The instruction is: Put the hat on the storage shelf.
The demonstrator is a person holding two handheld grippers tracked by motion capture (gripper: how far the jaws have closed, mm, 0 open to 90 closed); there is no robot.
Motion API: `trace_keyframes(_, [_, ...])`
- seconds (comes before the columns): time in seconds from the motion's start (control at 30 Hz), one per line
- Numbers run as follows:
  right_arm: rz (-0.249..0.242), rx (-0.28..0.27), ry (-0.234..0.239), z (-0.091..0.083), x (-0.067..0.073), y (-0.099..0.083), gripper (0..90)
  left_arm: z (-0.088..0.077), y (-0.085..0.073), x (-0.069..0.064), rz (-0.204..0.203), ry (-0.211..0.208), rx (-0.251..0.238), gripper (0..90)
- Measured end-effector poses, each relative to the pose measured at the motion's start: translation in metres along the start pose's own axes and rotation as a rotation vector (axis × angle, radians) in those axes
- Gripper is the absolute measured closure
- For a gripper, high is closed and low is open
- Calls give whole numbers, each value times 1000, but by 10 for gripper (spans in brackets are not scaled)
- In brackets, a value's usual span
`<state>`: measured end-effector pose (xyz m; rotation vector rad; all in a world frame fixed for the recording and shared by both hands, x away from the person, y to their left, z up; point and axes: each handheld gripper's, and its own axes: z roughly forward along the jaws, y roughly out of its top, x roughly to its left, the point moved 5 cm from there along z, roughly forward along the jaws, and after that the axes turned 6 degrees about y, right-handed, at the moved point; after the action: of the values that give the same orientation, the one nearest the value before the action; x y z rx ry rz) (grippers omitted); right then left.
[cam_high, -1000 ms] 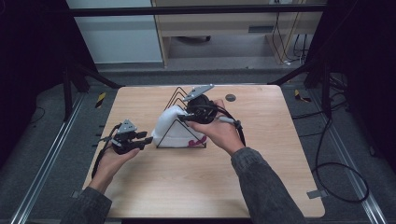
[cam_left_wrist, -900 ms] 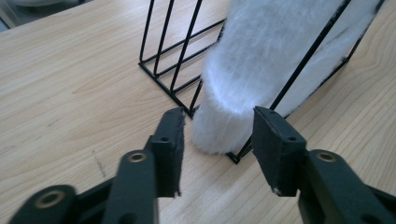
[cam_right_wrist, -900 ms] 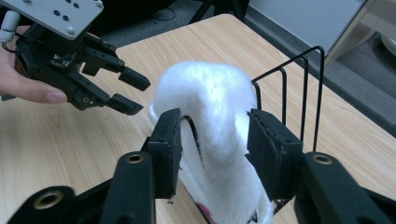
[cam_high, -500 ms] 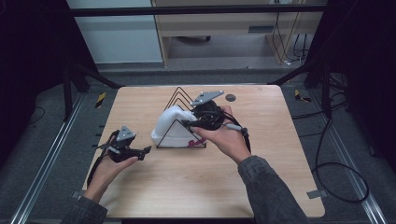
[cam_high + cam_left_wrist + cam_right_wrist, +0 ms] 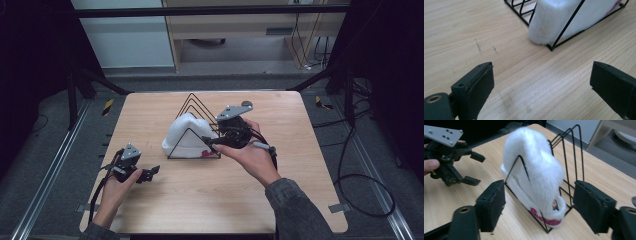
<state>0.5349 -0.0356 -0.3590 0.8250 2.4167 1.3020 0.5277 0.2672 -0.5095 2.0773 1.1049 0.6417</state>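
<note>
my right gripper point(image 5: 210, 142) has its fingers spread, having just been opening, with the white fluffy hat point(image 5: 536, 175) loose between them, not pinched, slotted in the black wire rack point(image 5: 192, 107) on the tabletop point(image 5: 300, 200). my left gripper point(image 5: 152, 172) is off to the side, fingers also just opened wide with nothing between them, the hat ahead of its tips. to do this well i'd back the right fingers straight away without snagging wire or fluff, so the hat stays seated.
</note>
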Motion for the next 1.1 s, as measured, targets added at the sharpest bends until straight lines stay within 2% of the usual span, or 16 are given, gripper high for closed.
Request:
trace_keyframes(0.13, [19, -3, -33, -6, -6, -7, 190, 5, -9, 2, 5, 8, 15, 48])
trace_keyframes(0.23, [32, -8, -55, -12, -11, -12, 158, 9, -16, 2, 4, -3, 37, 48])
trace_keyframes(0.37, [45, -10, -76, -18, -17, -19, 132, 10, -19, 4, -16, 0, 44, 48])
trace_keyframes(0.47, [50, -13, -84, -21, -19, -24, 114, 10, -20, 7, -24, 7, 47, 48])
trace_keyframes(0.73, [59, -25, -103, -31, -25, -37, 90, 16, -26, 5, -6, 18, 91, 46])
trace_keyframes(1.1, [60, -29, -122, -51, -31, -54, 58, 18, -29, 4, -19, 11, 72, 15])
